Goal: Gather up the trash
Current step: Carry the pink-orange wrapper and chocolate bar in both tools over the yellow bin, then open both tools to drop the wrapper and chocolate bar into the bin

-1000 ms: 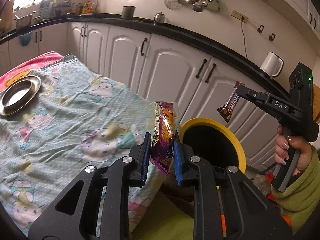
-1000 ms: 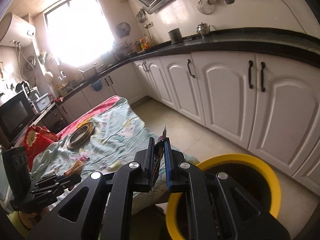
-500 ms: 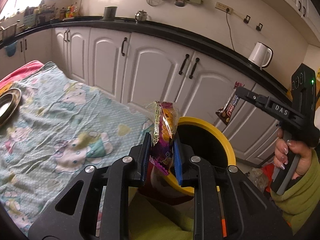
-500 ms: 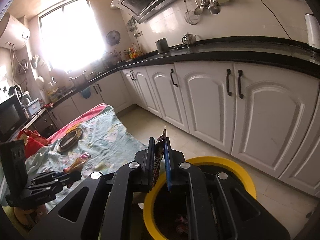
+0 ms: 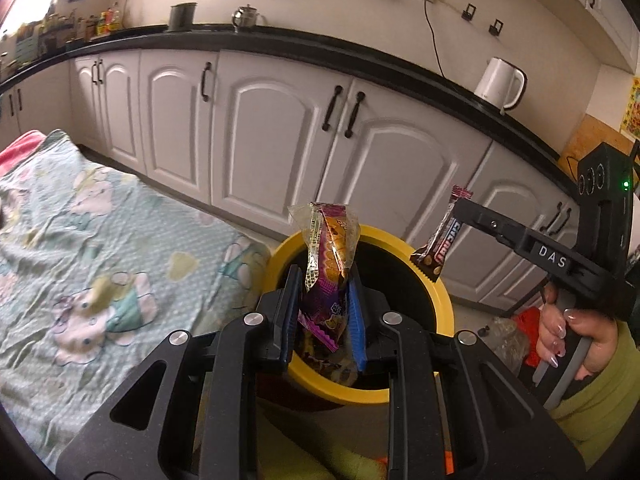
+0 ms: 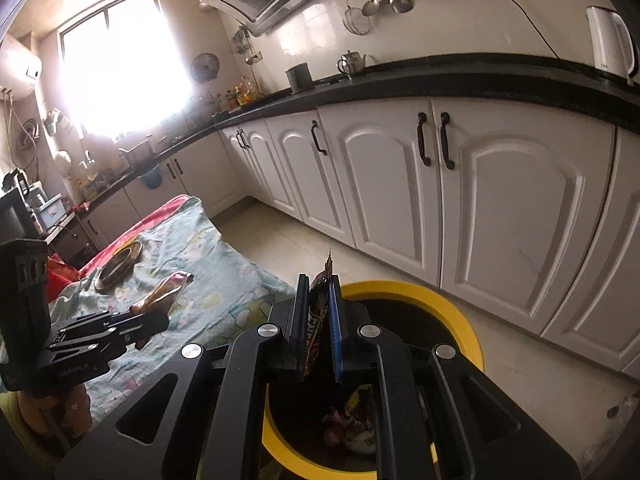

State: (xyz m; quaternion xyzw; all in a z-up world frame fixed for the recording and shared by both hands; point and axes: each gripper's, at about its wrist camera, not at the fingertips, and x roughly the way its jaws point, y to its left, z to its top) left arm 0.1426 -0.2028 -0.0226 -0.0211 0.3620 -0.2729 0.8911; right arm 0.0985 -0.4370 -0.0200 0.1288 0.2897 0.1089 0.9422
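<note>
We hold both tools over the yellow-rimmed bin [image 5: 432,280], which stands on the floor between the table and the white cabinets [image 5: 280,128]. Our left tool [image 5: 322,312] is clenched on a purple and orange snack wrapper [image 5: 330,248], which stands upright between the blue pads with its crinkled top at 12 o'clock above the bin's near rim. Our right tool [image 6: 318,320] is clenched tight on a dark candy bar wrapper [image 6: 318,304]; in the left wrist view that wrapper [image 5: 438,240] hangs down from the tool's tip over the bin's rim at about 2 o'clock. Inside the bin lie other crumpled wrappers [image 6: 352,428]. The table [image 5: 80,240], at 9 o'clock from the bin, wears a pale cartoon-print cloth, and a round metal dish [image 6: 120,264] rests on it further back.
</note>
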